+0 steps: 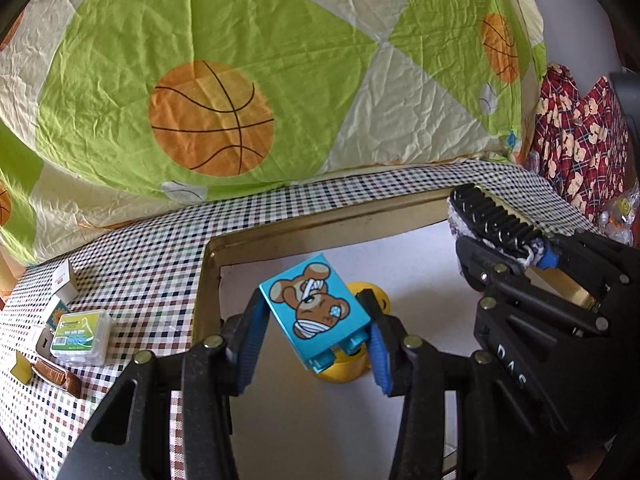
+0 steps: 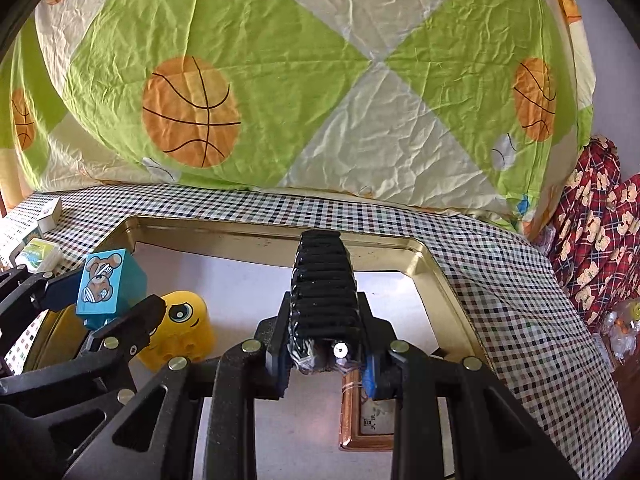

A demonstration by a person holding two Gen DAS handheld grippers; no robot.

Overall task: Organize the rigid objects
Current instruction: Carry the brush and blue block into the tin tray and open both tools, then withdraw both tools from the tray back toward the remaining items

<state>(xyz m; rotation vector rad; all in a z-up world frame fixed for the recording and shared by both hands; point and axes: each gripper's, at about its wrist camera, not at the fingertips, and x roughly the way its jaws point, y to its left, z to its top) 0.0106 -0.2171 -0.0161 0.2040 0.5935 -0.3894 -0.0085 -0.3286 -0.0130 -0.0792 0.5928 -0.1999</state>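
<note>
While tilted down, left gripper (image 1: pixel 316 336) clamps blue block (image 1: pixel 316 312).

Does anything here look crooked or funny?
Yes. The blue bear block sits tilted between the left gripper's fingers, above the yellow toy in the gold tray. The yellow toy's face looks tipped sideways too.
</note>
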